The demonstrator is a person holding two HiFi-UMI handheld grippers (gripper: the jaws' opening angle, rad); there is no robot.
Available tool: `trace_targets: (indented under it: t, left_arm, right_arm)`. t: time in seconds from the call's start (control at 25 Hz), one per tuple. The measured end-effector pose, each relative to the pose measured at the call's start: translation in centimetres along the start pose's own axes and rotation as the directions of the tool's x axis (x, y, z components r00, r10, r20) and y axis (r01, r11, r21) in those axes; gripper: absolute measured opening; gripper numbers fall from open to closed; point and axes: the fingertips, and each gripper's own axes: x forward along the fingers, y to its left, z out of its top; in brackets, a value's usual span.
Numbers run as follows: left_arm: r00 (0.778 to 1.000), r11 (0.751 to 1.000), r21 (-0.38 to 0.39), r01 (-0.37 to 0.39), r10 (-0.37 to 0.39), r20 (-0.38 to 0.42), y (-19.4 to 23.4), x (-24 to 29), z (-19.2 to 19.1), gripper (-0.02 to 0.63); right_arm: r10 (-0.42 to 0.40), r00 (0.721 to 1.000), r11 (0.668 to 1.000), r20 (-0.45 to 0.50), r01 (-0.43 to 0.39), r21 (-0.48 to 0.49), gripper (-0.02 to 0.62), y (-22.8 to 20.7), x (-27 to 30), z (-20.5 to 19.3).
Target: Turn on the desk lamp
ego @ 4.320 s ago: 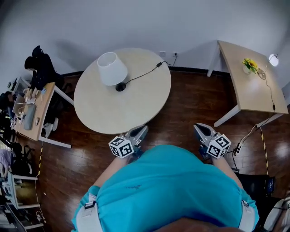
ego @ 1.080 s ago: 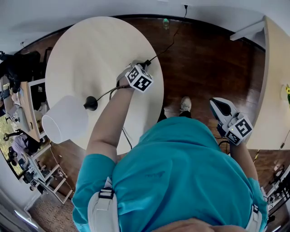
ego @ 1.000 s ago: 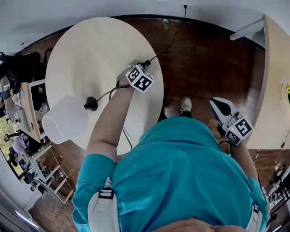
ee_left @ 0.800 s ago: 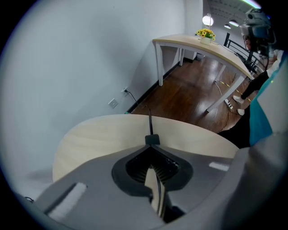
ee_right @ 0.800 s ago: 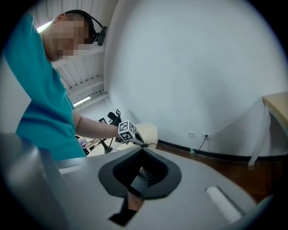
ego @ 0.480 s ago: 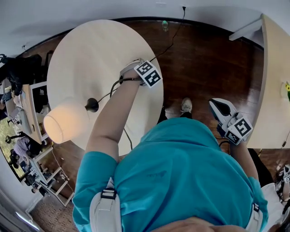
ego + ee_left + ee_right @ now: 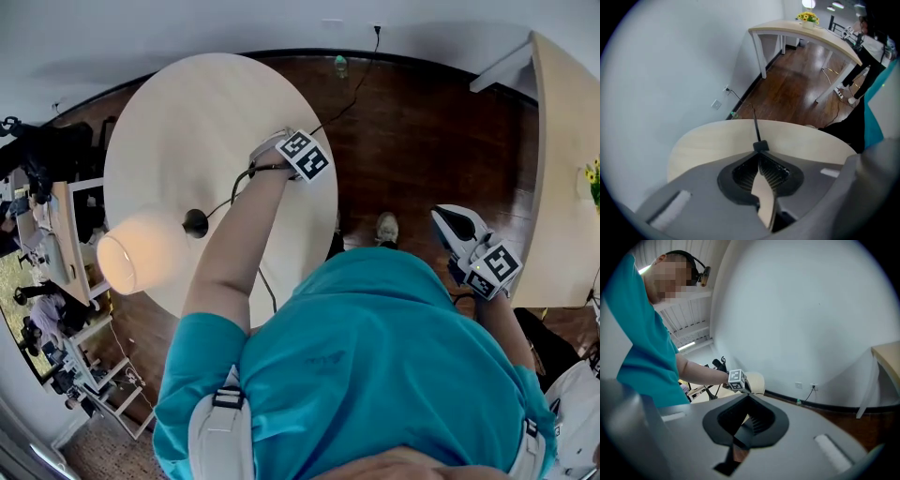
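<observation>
The desk lamp's white shade glows warm orange at the left edge of the round table, beside its black base. Its black cord runs from the base, under my left gripper, to the wall outlet. In the left gripper view the left gripper is shut, its tips right at the cord's black inline switch on the table's edge. My right gripper hangs shut over the floor at my right side, holding nothing; its own view shows it shut.
A long light-wood desk with yellow flowers stands at the right. A cluttered desk and chairs crowd the left. Dark wood floor lies between the tables; my shoe is by the round table.
The lamp, dark one second ago, is lit. My left gripper has shifted slightly up and right along the cord. The right gripper has stayed at my side.
</observation>
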Motion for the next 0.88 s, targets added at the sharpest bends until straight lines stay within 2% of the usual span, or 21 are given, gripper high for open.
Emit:
trace_targets:
  t: [0.04, 0.12, 0.2, 0.24, 0.32, 0.4, 0.48, 0.52, 0.6, 0.64, 0.68, 0.72, 0.76, 0.8, 0.88]
  left_arm:
    - [1.0, 0.999, -0.031, -0.019, 0.019, 0.015, 0.7, -1.0, 0.1, 0.137]
    - [0.995, 0.992, -0.104, -0.073, 0.08, 0.064, 2.4, -4.4, 0.8, 0.137]
    - [0.976, 0.972, -0.193, -0.136, 0.165, 0.143, 3.5, -9.7, 2.0, 0.137]
    - [0.958, 0.955, -0.246, -0.166, 0.216, 0.191, 3.9, -12.8, 2.7, 0.137]
    - [0.898, 0.908, -0.37, -0.196, 0.318, 0.305, 3.9, -19.3, 3.9, 0.11]
    - [0.815, 0.859, -0.494, -0.139, 0.382, 0.435, 2.7, -25.3, 4.7, 0.108]
    - [0.712, 0.824, -0.566, 0.014, 0.39, 0.584, -0.5, -30.0, 5.3, 0.107]
    - [0.644, 0.812, -0.573, 0.112, 0.38, 0.664, -2.6, -32.0, 5.7, 0.107]
    - [0.479, 0.782, -0.543, 0.305, 0.367, 0.798, -6.8, -35.9, 6.5, 0.107]
    - [0.405, 0.763, -0.523, 0.38, 0.371, 0.836, -8.6, -37.6, 6.4, 0.106]
    - [0.349, 0.743, -0.506, 0.438, 0.379, 0.857, -10.3, -39.1, 6.1, 0.106]
    - [0.31, 0.724, -0.494, 0.482, 0.387, 0.869, -11.7, -40.2, 5.3, 0.106]
    - [0.284, 0.707, -0.486, 0.514, 0.394, 0.874, -13.1, -41.0, 4.3, 0.106]
    - [0.267, 0.696, -0.48, 0.534, 0.4, 0.877, -14.2, -41.5, 3.1, 0.106]
    - [0.238, 0.694, -0.472, 0.544, 0.412, 0.88, -15.7, -42.1, 0.2, 0.106]
  right_arm:
    - [0.001, 1.0, 1.0, 0.007, -0.001, -0.008, 0.002, 0.0, -0.4, 0.8]
    - [0.003, 1.0, 1.0, 0.022, -0.003, -0.019, 0.002, -0.1, -1.6, 2.3]
    - [0.01, 0.999, 1.0, 0.04, -0.009, -0.029, 0.002, 0.2, -3.5, 4.1]
    - [0.017, 0.999, 0.999, 0.051, -0.016, -0.038, 0.003, 0.4, -4.7, 5.2]
    - [0.041, 0.997, 0.998, 0.069, -0.037, -0.06, 0.002, 0.7, -6.7, 7.5]
    - [0.07, 0.994, 0.995, 0.085, -0.063, -0.082, 0.002, 0.8, -8.3, 9.7]
    - [0.099, 0.991, 0.991, 0.091, -0.09, -0.097, 0.002, 1.0, -9.8, 11.0]
    - [0.113, 0.989, 0.989, 0.091, -0.104, -0.101, 0.002, 1.1, -10.4, 11.3]
    - [0.139, 0.986, 0.986, 0.087, -0.13, -0.105, 0.002, 1.4, -11.3, 11.8]
    - [0.149, 0.985, 0.984, 0.085, -0.14, -0.108, 0.002, 1.8, -11.7, 12.1]
    - [0.158, 0.984, 0.982, 0.084, -0.148, -0.113, 0.002, 2.5, -11.9, 12.5]
    - [0.166, 0.983, 0.98, 0.082, -0.156, -0.121, 0.002, 3.5, -12.1, 12.9]
    - [0.176, 0.981, 0.978, 0.083, -0.164, -0.131, 0.002, 4.8, -12.3, 13.1]
    - [0.188, 0.978, 0.974, 0.086, -0.174, -0.145, 0.002, 6.3, -12.4, 13.1]
    - [0.208, 0.974, 0.966, 0.092, -0.19, -0.178, 0.002, 9.6, -12.2, 12.6]
